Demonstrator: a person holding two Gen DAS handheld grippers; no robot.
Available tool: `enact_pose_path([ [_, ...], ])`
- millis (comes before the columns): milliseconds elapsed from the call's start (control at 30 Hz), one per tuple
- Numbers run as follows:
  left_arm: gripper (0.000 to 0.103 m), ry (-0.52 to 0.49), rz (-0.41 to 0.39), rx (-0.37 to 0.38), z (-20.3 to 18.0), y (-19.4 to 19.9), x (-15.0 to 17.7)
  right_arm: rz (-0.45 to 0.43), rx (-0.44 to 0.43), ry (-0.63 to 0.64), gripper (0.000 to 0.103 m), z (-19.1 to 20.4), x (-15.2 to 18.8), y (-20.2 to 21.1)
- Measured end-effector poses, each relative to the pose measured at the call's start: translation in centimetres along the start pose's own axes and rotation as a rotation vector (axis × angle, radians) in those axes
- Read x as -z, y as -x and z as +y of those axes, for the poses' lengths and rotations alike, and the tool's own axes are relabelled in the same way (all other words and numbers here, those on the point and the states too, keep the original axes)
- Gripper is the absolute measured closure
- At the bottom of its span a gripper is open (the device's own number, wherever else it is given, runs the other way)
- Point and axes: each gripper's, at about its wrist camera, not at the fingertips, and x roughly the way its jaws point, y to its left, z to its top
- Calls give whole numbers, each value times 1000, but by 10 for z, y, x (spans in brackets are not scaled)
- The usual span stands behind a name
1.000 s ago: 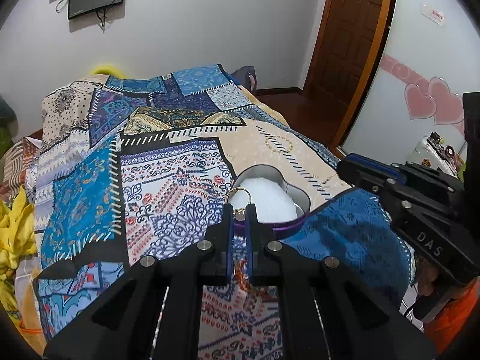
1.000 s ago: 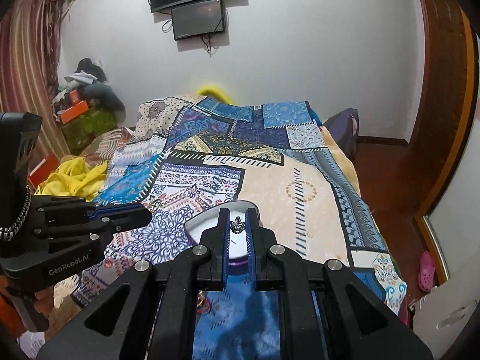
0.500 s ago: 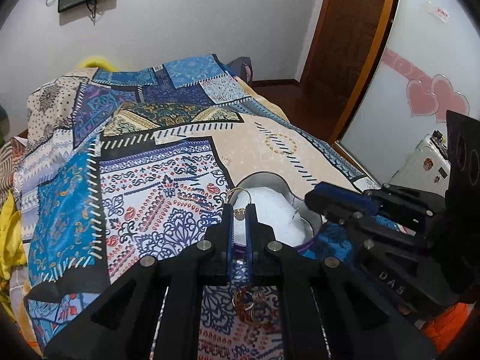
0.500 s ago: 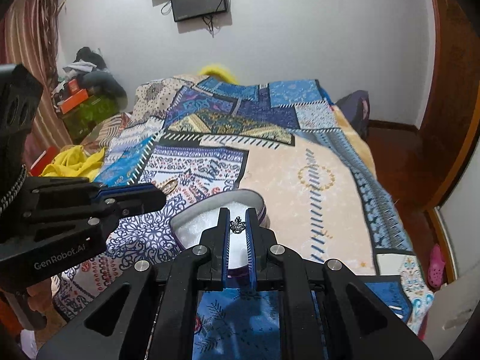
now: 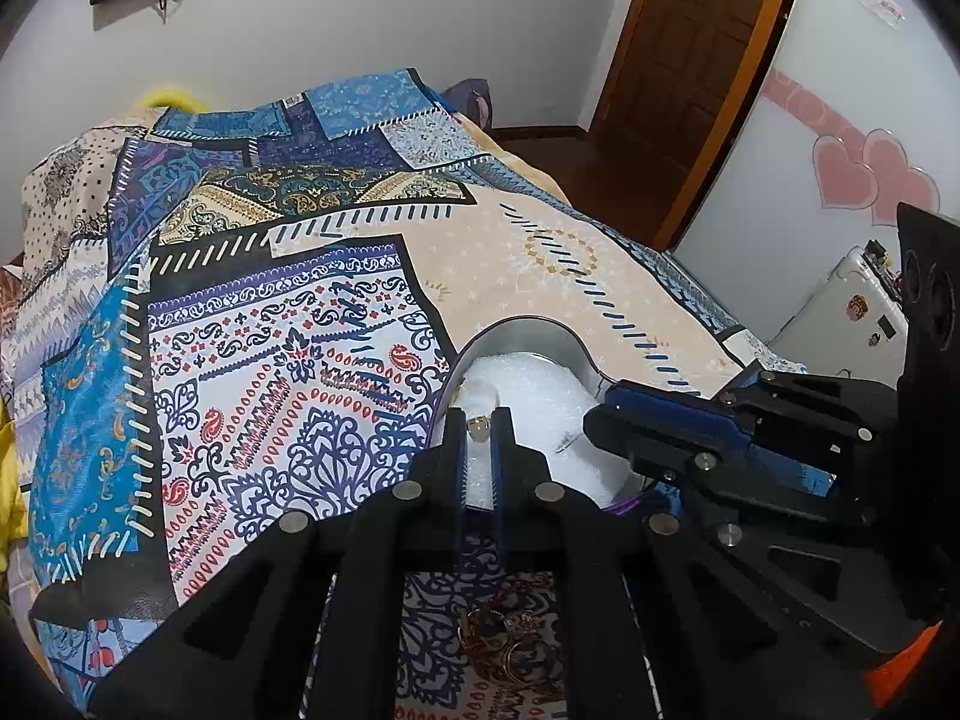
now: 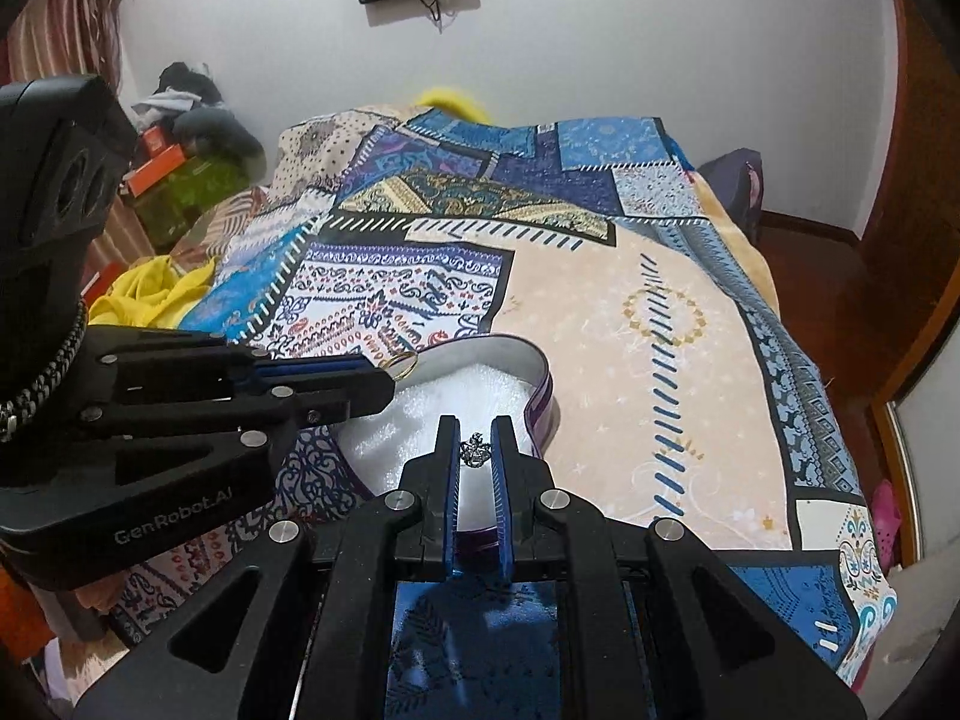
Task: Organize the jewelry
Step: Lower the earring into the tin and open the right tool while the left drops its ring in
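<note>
A heart-shaped purple tin (image 6: 540,387) lined with white foam (image 5: 540,390) sits on the patterned bedspread. My left gripper (image 5: 478,429) is shut on a gold hoop earring (image 6: 402,363) and holds it over the tin's left rim. My right gripper (image 6: 476,450) is shut on a small dark silver stud earring (image 6: 476,451) just above the foam at the tin's near side. In the left wrist view the right gripper (image 5: 600,420) reaches in from the right over the tin (image 5: 570,342).
A small heap of gold jewelry (image 5: 510,648) lies on the bedspread under my left gripper. Yellow cloth (image 6: 150,294) lies at the bed's left side. A wooden door (image 5: 690,60) stands beyond the bed's right edge.
Both grippers have moved forward and down over the tin, each still holding its earring. The two grippers have come closer together.
</note>
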Motion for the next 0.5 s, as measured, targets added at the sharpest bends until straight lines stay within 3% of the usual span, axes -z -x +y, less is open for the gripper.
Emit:
enact_pose_path([
  [333, 97, -2, -14, -14, 2, 12, 3, 36, -4, 19, 94, 5, 1, -3],
  [500, 95, -15, -36, -32, 1, 28, 6, 35, 16, 20, 84, 7, 0, 2],
])
